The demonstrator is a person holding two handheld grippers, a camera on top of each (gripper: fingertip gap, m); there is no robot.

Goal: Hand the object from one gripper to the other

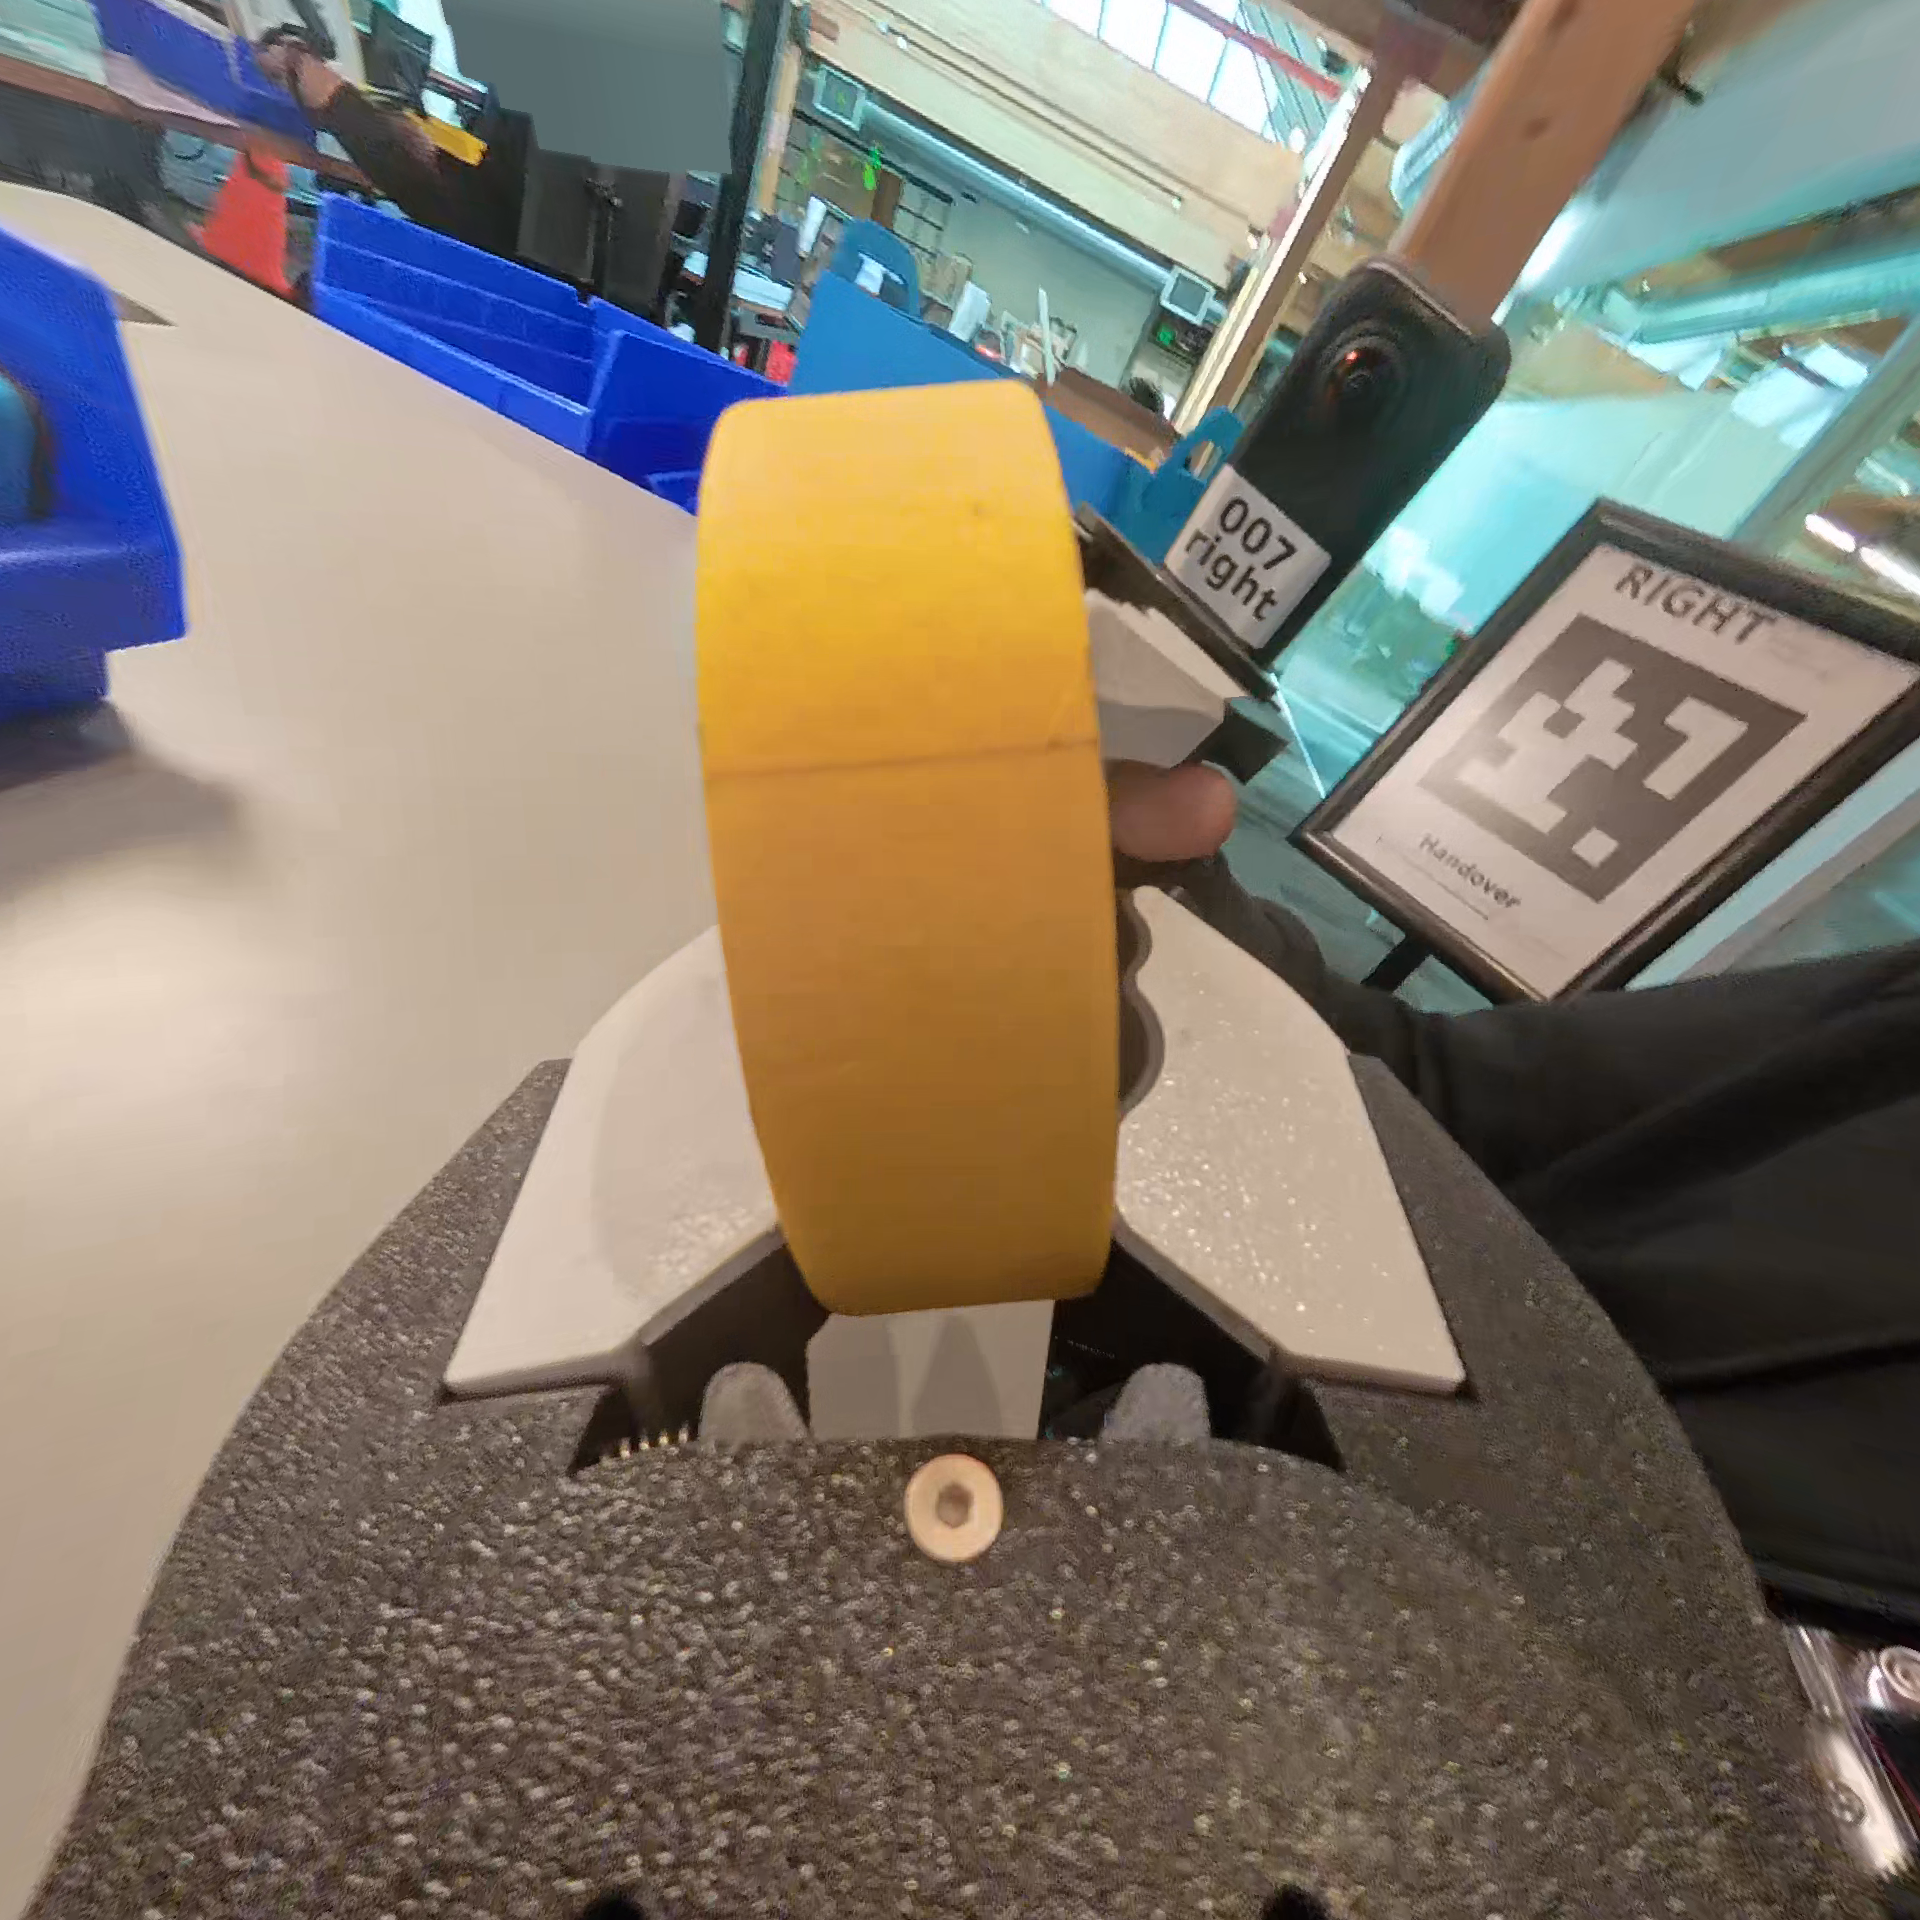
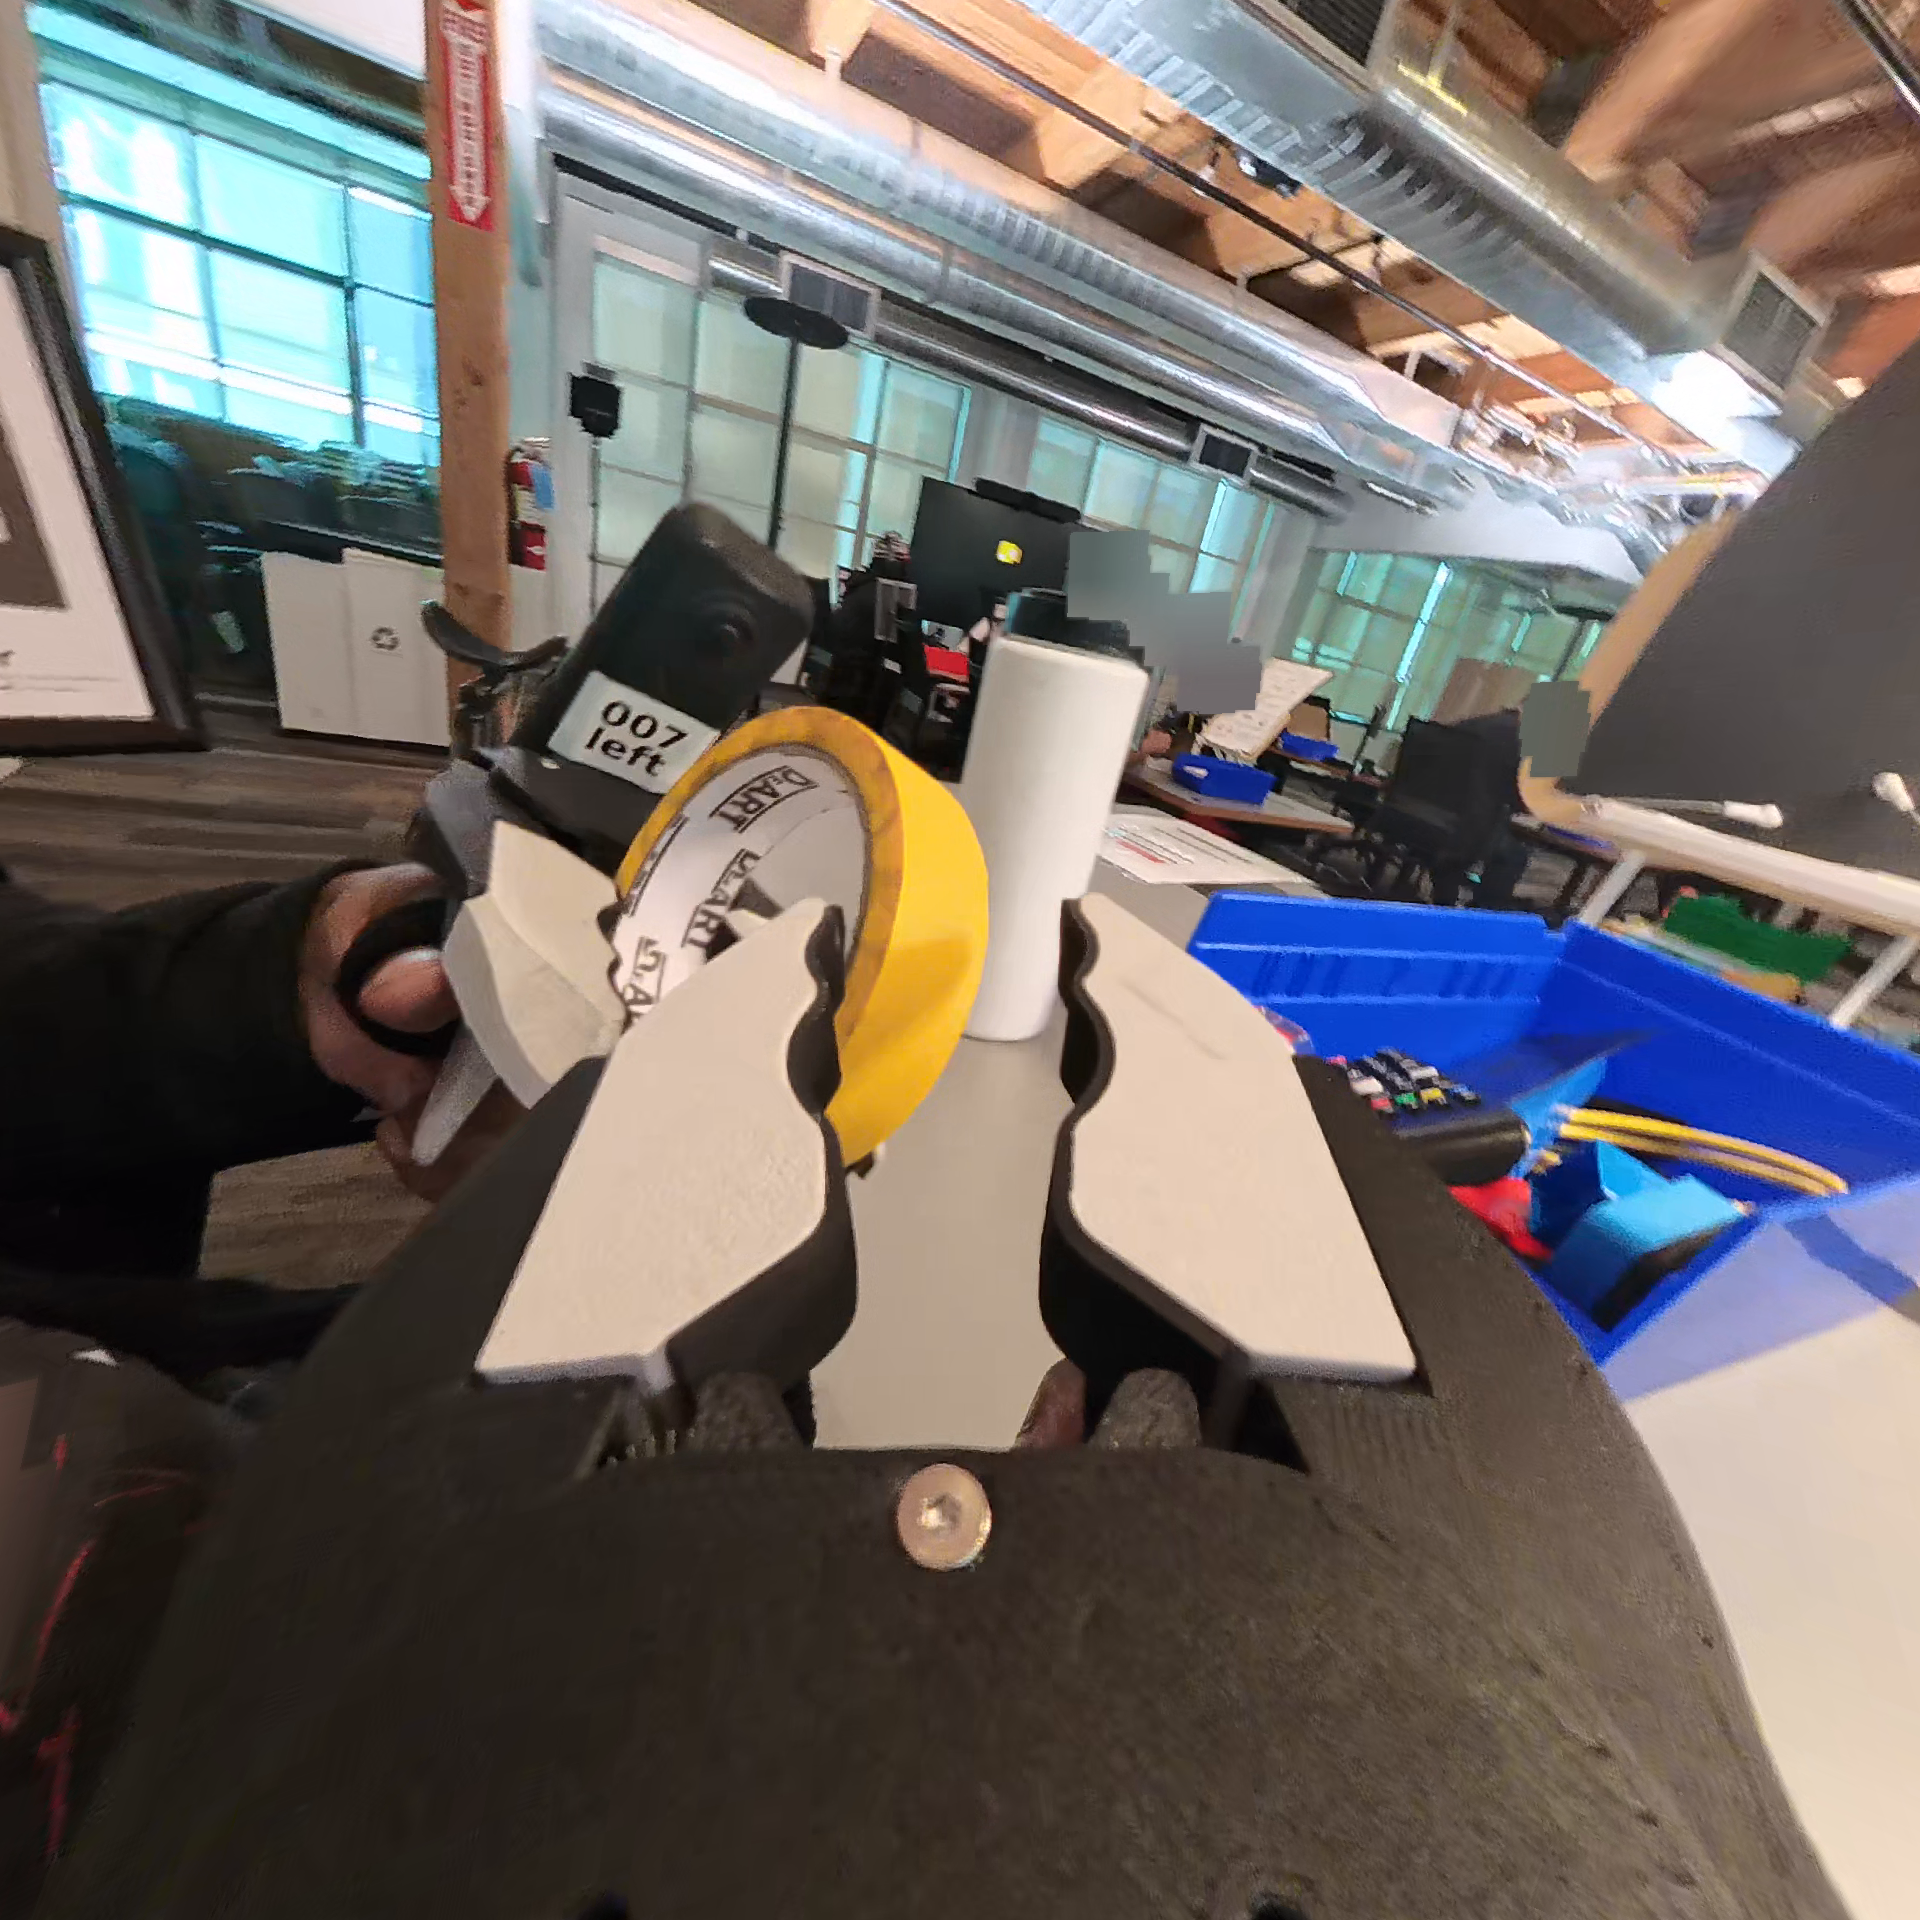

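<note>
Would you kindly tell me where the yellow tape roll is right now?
The yellow tape roll stands on edge, clamped in the left tongs, centre of the left wrist view. In the right wrist view it sits left of the white cylinder, just beyond the open right tongs.

grey table [image 2: 1766, 1558], white cylinder [image 2: 1049, 831] (upright), blue bins [image 2: 1455, 977]

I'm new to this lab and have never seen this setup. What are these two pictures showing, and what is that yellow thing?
No robot here: a person holds two hand-held grippers, each with a camera looking along its fingers. In the left wrist view, the left gripper is shut on a yellow tape roll, held on edge. In the right wrist view, the right gripper is open, one finger beside the roll, which it has not grasped. On the grey table stand a white cylinder and a blue bin of parts.
</note>
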